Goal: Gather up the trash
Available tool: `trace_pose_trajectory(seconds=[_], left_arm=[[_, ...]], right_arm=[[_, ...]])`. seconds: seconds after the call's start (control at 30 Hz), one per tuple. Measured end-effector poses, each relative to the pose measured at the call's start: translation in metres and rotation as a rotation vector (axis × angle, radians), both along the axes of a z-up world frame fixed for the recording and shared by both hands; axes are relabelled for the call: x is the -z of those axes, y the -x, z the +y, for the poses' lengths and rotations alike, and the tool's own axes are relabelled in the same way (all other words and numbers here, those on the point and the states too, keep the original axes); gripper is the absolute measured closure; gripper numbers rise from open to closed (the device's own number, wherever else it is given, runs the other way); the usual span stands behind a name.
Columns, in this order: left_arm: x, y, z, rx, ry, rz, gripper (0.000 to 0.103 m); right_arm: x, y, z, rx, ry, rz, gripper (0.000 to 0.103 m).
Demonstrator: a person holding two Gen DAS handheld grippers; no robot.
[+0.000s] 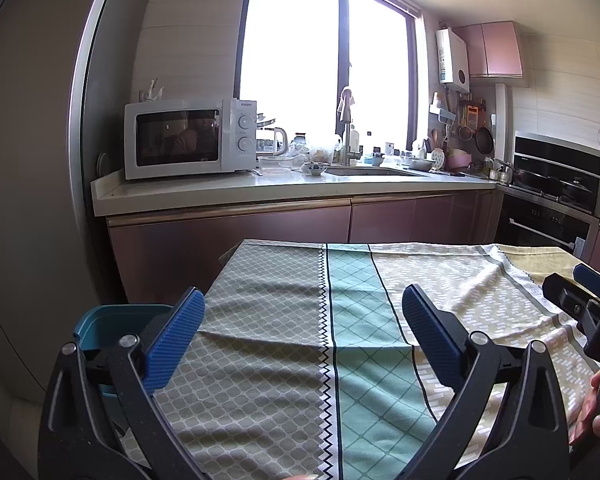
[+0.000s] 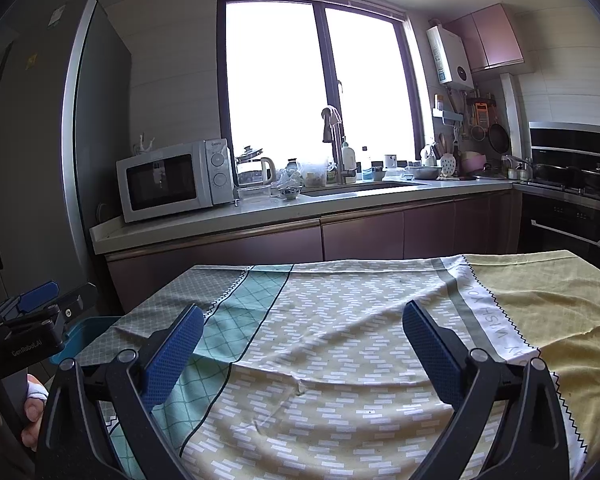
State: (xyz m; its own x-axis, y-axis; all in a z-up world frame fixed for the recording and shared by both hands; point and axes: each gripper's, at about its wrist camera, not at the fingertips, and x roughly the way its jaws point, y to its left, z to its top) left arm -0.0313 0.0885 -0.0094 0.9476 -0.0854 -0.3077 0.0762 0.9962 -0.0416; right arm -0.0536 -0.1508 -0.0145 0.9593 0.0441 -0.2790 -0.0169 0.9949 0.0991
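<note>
Blue ribbed pads on both tools stand wide apart and hold nothing: the left gripper (image 1: pixel 302 332) and the right gripper (image 2: pixel 302 350) each hover low over the near end of the patchwork tablecloth (image 1: pixel 352 320), side by side, jaws fully spread. A hand (image 2: pixel 32 404) shows at the near left edge of the right wrist view, gripping the left tool's handle, which carries the lettering "GenRoboAI" or close to it; the print is small and I would not swear to every letter. No trash is visible on the cloth in either view; the surface shows only wrinkles. A teal bin (image 1: pixel 112 326) sits just off the near left corner of the table, below its edge, its inside mostly hidden, so contents cannot be judged. Judgement: either the table is already cleared or collection has not begun; nothing in view remains to pick from this surface. White text runs along a grey band on the cloth's right side, reading partly "WISH YOU". Farther off, the counter (image 1: pixel 220 192) carries a white microwave (image 1: pixel 190 138) with a brand mark too blurred to read surely, a crumpled plastic bag (image 2: pixel 290 176) near the sink (image 1: pixel 374 171), possibly trash, and a kettle (image 1: pixel 278 140).
</note>
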Motion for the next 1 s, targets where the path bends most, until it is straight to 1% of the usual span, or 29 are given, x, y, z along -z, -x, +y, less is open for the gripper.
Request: trace_pose_trajectory(seconds=[1.0], left_arm=[[0.005, -0.016, -0.009, 0.013, 0.001, 0.017, 0.006]], right_arm=[[0.004, -0.009, -0.009, 0.02, -0.008, 0.024, 0.007]])
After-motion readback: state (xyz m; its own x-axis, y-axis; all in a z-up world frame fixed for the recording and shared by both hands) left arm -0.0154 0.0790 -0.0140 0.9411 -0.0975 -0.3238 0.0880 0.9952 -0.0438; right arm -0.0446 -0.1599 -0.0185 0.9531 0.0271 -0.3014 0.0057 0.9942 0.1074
